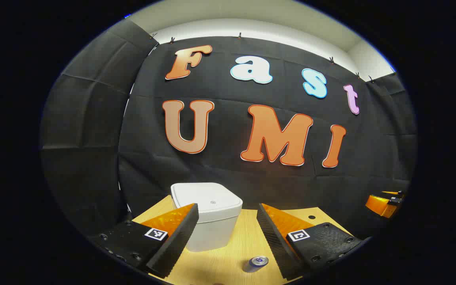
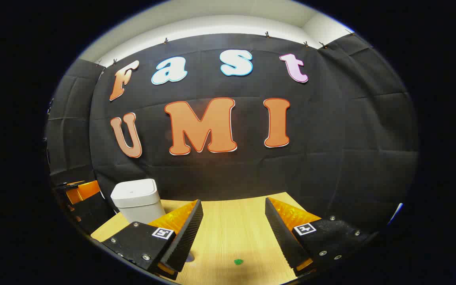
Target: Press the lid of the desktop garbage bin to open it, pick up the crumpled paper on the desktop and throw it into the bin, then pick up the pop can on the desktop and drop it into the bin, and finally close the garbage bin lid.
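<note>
Plainly, the garbage bin [image 1: 208, 215] stands shut on the wooden worktop [image 1: 244, 237], toward its far left, just ahead of the left gripper [image 1: 228, 233], whose jaws are spread wide and grasp nothing. It looks a light plastic box with a smooth flat lid [image 1: 205, 197]; a press near the small round mark on top should release it, though too hard a push might shove the bin along the slick wood. Nearer, between the fingers, stands the pop can [image 1: 256, 263], upright, thin-walled and likely slippery; taking it across its round sides seems best. The right gripper [image 2: 232, 231] hangs over bare worktop to the right, its jaws likewise released, a small green spot [image 2: 238, 261] below it. Black cloth walls close the booth behind.
</note>
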`<state>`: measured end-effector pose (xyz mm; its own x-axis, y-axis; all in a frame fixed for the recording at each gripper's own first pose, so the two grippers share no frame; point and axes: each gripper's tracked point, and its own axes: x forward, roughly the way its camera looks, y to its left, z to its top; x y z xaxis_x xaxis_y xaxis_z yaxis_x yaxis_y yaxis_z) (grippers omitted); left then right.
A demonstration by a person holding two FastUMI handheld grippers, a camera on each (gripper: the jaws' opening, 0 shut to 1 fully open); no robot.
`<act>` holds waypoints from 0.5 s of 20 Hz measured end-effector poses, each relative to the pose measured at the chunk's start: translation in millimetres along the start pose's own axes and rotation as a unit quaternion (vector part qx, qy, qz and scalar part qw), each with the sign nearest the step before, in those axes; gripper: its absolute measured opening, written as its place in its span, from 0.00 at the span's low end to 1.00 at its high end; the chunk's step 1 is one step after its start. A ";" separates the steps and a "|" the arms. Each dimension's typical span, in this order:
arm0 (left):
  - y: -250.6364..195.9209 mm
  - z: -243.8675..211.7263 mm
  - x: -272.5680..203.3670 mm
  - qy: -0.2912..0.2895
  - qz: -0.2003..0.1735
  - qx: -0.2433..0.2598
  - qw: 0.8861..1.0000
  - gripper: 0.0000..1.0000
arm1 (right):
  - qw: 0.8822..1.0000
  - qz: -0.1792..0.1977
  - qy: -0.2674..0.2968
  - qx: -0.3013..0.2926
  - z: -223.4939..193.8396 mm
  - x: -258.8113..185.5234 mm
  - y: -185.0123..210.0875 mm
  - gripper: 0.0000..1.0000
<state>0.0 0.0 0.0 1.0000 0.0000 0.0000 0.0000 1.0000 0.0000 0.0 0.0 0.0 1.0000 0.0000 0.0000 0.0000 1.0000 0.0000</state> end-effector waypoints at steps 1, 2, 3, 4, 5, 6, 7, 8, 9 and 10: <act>-0.2 1.3 3.2 -0.003 0.002 0.004 1.000 0.94 | 1.000 0.005 0.002 -0.001 0.2 3.5 2.3 0.94; -2.9 3.5 5.3 -0.005 0.000 0.006 1.000 0.94 | 1.000 0.010 0.004 -0.001 0.7 7.0 4.7 0.94; -12.5 4.3 7.0 -0.009 -0.011 0.002 1.000 0.94 | 1.000 0.020 0.003 0.003 3.1 8.9 6.6 0.94; -20.1 5.8 7.5 -0.012 -0.018 -0.004 1.000 0.94 | 0.999 0.038 -0.001 0.013 8.0 9.2 11.8 0.94; -21.8 5.0 11.0 -0.014 -0.016 -0.007 1.000 0.94 | 0.998 0.055 -0.010 0.024 15.7 12.8 17.8 0.94; -21.6 2.8 13.6 -0.013 -0.010 -0.005 1.000 0.94 | 0.998 0.061 -0.016 0.027 21.3 15.4 18.0 0.94; -23.1 -2.5 15.7 -0.010 -0.005 -0.002 1.000 0.94 | 0.998 0.062 -0.021 0.020 21.7 13.1 14.1 0.94; -25.7 -5.9 18.9 -0.009 0.001 0.004 1.000 0.94 | 0.998 0.060 -0.024 0.007 20.4 14.8 8.9 0.94; -27.9 -10.0 21.3 -0.006 0.005 0.009 1.000 0.94 | 0.998 0.060 -0.028 -0.004 21.1 21.3 7.0 0.94; -31.3 -11.7 23.7 -0.006 0.008 0.013 1.000 0.94 | 0.998 0.062 -0.030 -0.012 20.7 26.5 4.6 0.94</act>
<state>23.7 -31.3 -11.7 0.9998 0.0167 0.0115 -0.0170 0.9995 0.0250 26.5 4.6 20.7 0.9904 0.1252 0.0583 -0.1237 0.9919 -0.0283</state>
